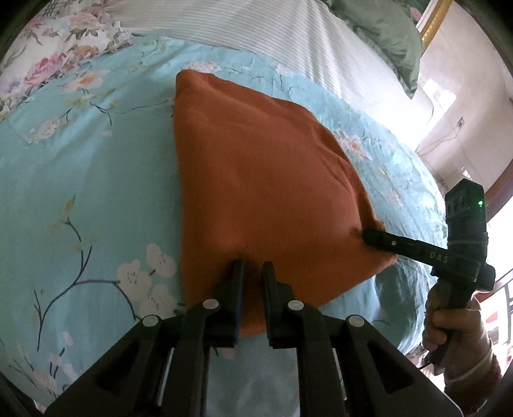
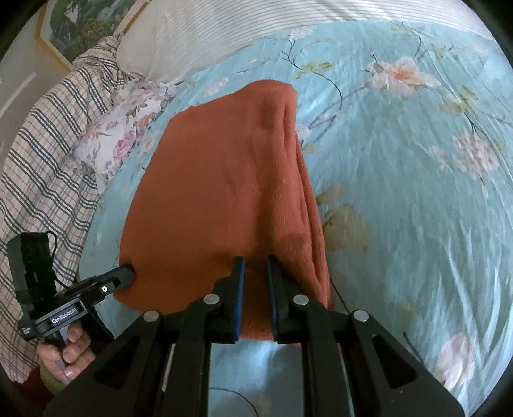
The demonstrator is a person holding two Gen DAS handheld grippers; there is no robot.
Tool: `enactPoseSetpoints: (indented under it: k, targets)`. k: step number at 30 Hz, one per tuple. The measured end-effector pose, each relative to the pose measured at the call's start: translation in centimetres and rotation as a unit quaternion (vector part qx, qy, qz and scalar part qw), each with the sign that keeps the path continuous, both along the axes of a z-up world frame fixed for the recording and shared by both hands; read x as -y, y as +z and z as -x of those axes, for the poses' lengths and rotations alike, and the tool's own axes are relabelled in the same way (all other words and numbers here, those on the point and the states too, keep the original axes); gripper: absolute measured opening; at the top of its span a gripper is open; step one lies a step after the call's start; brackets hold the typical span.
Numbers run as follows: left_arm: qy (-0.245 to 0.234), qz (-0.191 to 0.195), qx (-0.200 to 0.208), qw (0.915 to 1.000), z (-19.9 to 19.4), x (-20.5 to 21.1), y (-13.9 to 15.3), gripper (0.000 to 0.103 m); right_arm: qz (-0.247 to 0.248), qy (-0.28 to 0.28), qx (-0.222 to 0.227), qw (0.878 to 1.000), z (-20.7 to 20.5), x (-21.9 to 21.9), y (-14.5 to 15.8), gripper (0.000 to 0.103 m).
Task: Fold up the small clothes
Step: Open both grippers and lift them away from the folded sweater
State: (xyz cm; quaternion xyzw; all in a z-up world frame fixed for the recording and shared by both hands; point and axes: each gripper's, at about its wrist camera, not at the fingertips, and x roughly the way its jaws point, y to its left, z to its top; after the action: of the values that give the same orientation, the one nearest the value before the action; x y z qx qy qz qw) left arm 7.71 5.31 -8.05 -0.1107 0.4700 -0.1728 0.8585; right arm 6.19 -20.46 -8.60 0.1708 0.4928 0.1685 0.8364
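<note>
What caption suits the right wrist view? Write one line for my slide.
Both grippers, right gripper and left gripper, pinch the near edge of an orange garment on a floral bedspread.

Bed with turquoise floral cover (image 1: 96, 166), orange garment (image 1: 256, 179) on it, floral pillow (image 2: 118, 141), striped bedding (image 1: 256, 25)

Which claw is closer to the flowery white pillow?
Left. The left claw pinches the orange knit cloth's edge on the flowery white pillow's side; the right claw grips its opposite end.
</note>
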Motion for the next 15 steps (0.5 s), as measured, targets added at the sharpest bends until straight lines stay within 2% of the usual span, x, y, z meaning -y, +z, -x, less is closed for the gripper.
enactPoseSetpoints:
  k: [4, 5, 6, 7, 9, 11, 12, 13, 15]
  targets:
    - [0.011, 0.008, -0.003, 0.9999, 1.0, -0.5, -0.1, 0.011, 0.008, -0.005, 0.005, 1.000, 1.4, 0.1, 0.4, 0.015]
    - [0.012, 0.007, -0.003, 0.9999, 1.0, -0.5, 0.0, 0.012, 0.011, -0.007, 0.010, 1.000, 1.8, 0.2, 0.7, 0.017]
    - [0.013, 0.004, -0.002, 0.9999, 1.4, -0.6, 0.1, 0.013, 0.014, -0.008, 0.014, 1.000, 2.2, 0.1, 1.0, 0.024]
    - [0.014, 0.002, 0.000, 0.9999, 1.8, -0.7, 0.3, 0.018, 0.015, -0.009, 0.018, 1.000, 2.6, 0.2, 1.3, 0.030]
    - [0.018, 0.002, 0.004, 0.9998, 2.7, -0.9, 0.7, 0.032, 0.023, -0.010, 0.033, 0.999, 3.6, 0.1, 2.1, 0.051]
    - [0.024, 0.001, 0.006, 0.9997, 3.7, -1.1, 1.2, 0.064, 0.051, -0.011, 0.053, 0.997, 4.7, -0.4, 3.0, 0.061]
    - [0.033, -0.006, 0.008, 0.9994, 4.3, -1.2, 1.4, 0.070, 0.063, -0.011, 0.058, 0.996, 5.0, -0.5, 3.3, 0.069]
    - [0.045, -0.017, 0.012, 0.9988, 4.9, -1.3, 1.5, 0.075, 0.072, -0.010, 0.062, 0.995, 5.3, -0.6, 3.4, 0.074]
    - [0.049, -0.031, 0.012, 0.9982, 5.9, -1.6, 1.5, 0.075, 0.089, -0.006, 0.068, 0.994, 6.1, -0.7, 3.6, 0.079]
